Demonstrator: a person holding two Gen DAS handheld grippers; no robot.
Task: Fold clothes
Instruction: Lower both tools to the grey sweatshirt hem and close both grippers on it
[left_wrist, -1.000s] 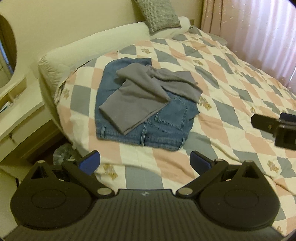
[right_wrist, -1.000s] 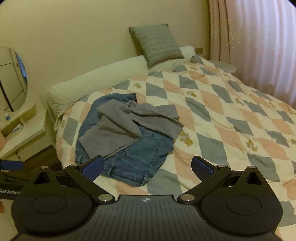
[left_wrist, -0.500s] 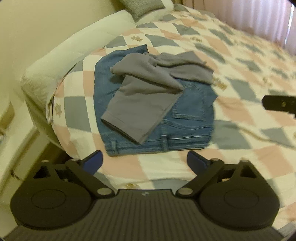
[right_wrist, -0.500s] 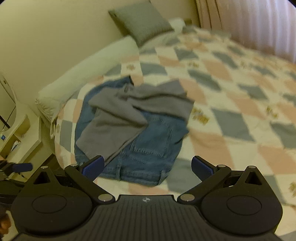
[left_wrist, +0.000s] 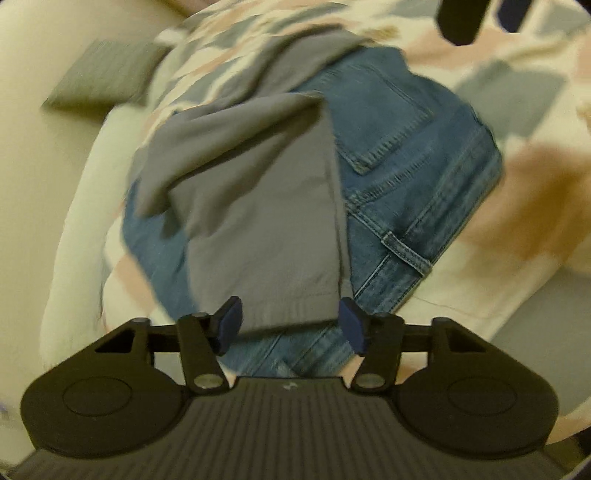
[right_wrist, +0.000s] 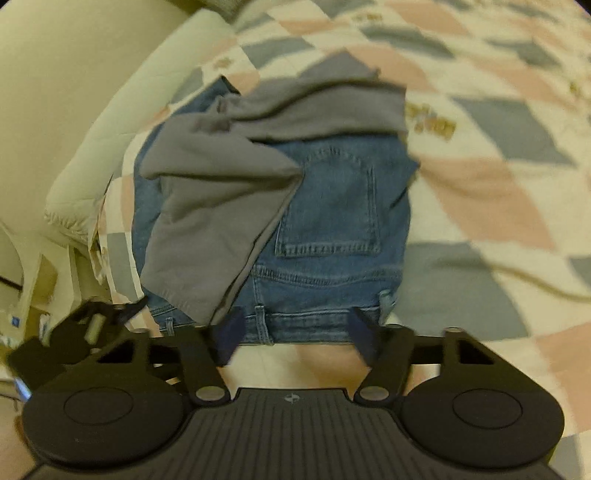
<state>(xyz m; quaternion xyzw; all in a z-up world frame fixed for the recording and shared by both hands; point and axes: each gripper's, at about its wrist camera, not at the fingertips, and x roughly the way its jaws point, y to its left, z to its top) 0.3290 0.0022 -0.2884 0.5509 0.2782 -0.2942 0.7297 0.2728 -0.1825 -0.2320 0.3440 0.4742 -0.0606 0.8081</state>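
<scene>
A grey garment (left_wrist: 266, 221) lies crumpled on top of blue jeans (left_wrist: 399, 166) near the edge of a bed. My left gripper (left_wrist: 290, 326) is open, and the grey hem sits between its blue pads. In the right wrist view the grey garment (right_wrist: 214, 206) covers the left part of the jeans (right_wrist: 332, 221). My right gripper (right_wrist: 295, 330) is open just above the jeans' waistband, which lies between its fingers. The left gripper (right_wrist: 99, 321) shows blurred at the lower left of that view. The right gripper (left_wrist: 461, 18) appears at the top of the left wrist view.
The clothes rest on a checked quilt (right_wrist: 480, 184) in pink, grey and cream. A long cream bolster (right_wrist: 122, 110) runs along the bed's far side, with a grey cushion (left_wrist: 103, 74) behind it. A pale bedside cabinet (right_wrist: 37, 277) stands at the left, off the bed.
Both grippers have dropped close to the near edge of the clothes. Their fingers have narrowed, the left around the grey hem, the right around the jeans' waistband.
</scene>
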